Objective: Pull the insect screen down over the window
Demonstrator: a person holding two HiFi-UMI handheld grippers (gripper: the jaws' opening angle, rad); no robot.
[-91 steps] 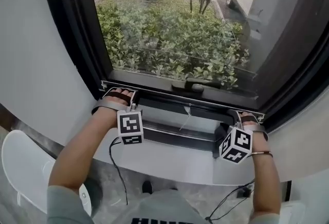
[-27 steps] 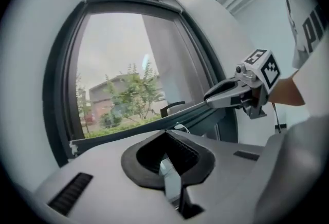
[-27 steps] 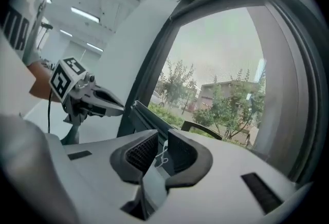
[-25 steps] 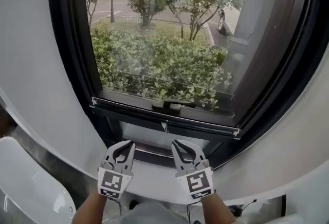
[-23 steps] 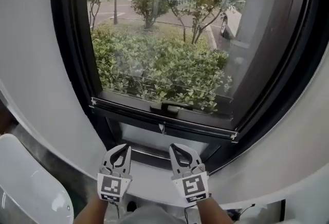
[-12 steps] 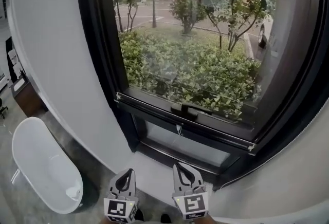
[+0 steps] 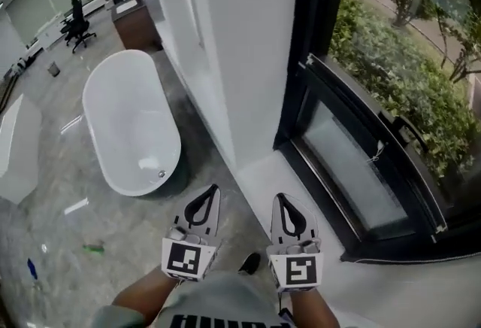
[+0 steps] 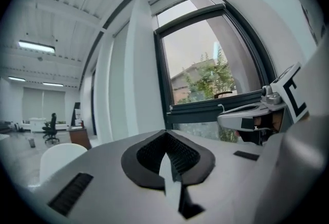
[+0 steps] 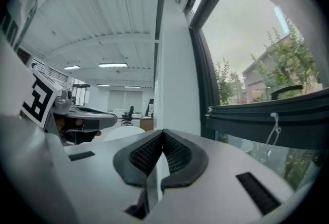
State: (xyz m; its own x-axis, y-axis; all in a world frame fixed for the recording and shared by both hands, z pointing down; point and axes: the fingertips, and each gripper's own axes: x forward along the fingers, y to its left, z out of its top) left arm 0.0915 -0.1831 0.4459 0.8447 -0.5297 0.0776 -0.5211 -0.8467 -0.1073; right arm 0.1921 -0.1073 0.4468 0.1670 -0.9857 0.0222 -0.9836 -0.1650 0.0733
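The insect screen's dark bar [image 7: 353, 117] crosses the window [image 7: 421, 71] low down at about 2 o'clock from the grippers. It carries a curved handle [image 7: 404, 128] and a dangling white cord [image 7: 373, 156], with a pale pane [image 7: 349, 172] beneath it. Neither gripper touches it.

In the head view the left gripper [image 7: 213, 191] and right gripper [image 7: 280, 200] are side by side at the bottom, tips pointing to 12 o'clock. Each has its jaws pressed together, pads meeting with nothing between them, as each gripper's own view confirms. They hang in the air over the grey floor [image 7: 68, 244] and the white ledge [image 7: 255, 176].

A dark shoe [image 7: 250, 263] shows at 6 o'clock between them. A white wall section [image 7: 240, 41] rises at 12 o'clock, just left of the black window frame [image 7: 312, 10]. A white freestanding bathtub [image 7: 131, 123] stands at 10 o'clock. Beyond it, towards 11 o'clock, are a wooden cabinet [image 7: 139, 27] and an office chair [image 7: 77, 18]. A small green scrap [image 7: 94, 247] and a blue one [image 7: 31, 268] lie on the floor at 9 o'clock.

Each gripper's cube shows black-and-white square markers. White lettering on the person's shirt [image 7: 218, 315] is cut off at the edge and unreadable.
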